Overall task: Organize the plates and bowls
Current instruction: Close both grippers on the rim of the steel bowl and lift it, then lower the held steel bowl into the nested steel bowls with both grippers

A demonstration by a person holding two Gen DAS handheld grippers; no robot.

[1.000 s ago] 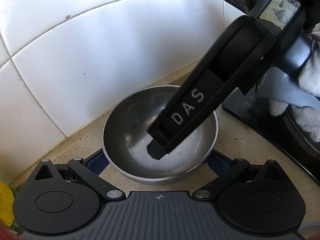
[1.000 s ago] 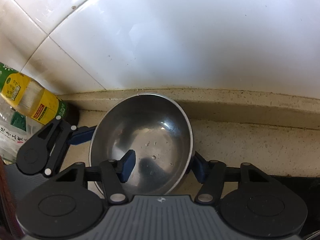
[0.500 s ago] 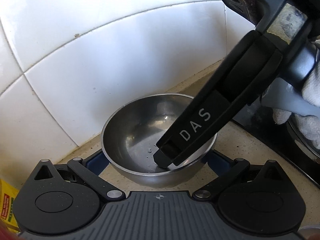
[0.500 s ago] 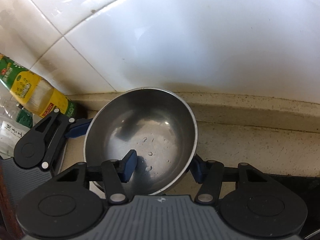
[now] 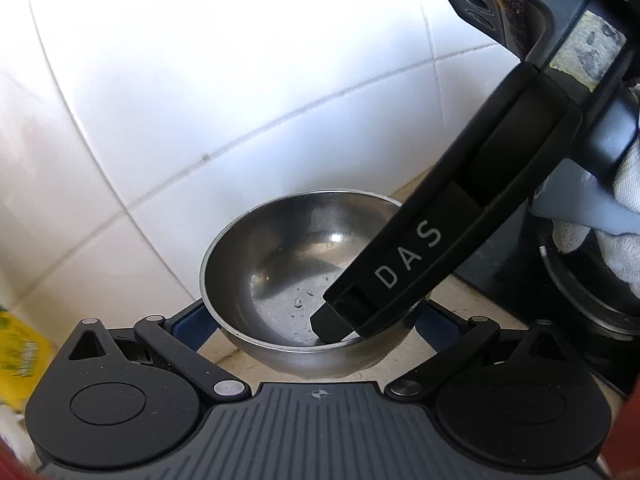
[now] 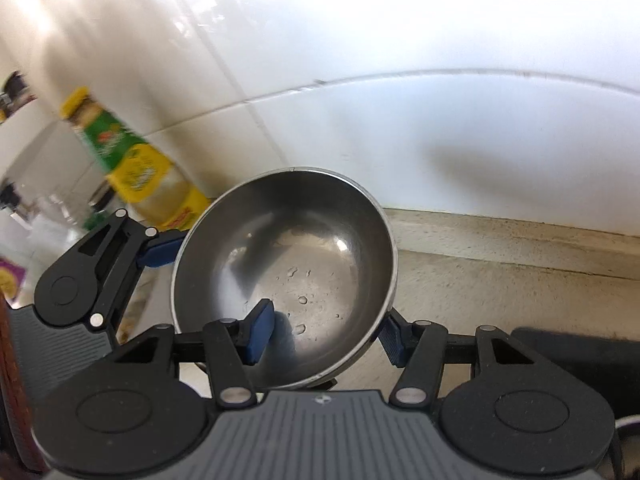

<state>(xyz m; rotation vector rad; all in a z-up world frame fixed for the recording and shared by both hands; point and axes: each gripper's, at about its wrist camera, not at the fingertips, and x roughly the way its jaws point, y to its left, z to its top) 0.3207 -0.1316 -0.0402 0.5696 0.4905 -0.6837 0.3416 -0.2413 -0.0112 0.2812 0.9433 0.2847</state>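
Note:
A wet steel bowl [image 5: 292, 276] is held above the speckled counter, close to the white tiled wall. My left gripper [image 5: 310, 322] straddles it, one blue finger on each side of its outer wall. My right gripper [image 6: 326, 330] grips its rim: one blue finger [image 6: 258, 330] is inside the bowl, the other outside. The bowl also shows in the right wrist view [image 6: 288, 272], tilted. The right gripper's black body [image 5: 460, 220] crosses the left wrist view from the upper right into the bowl.
A bottle with a green and yellow label [image 6: 136, 168] stands at the left by the wall. A black stove edge [image 6: 580, 352] lies at the right on the beige counter [image 6: 500, 264]. A gloved hand [image 5: 624, 216] holds the right gripper.
The bowl has risen off the counter with both grippers on it and tilted. More of the wall and the bottle has come into view.

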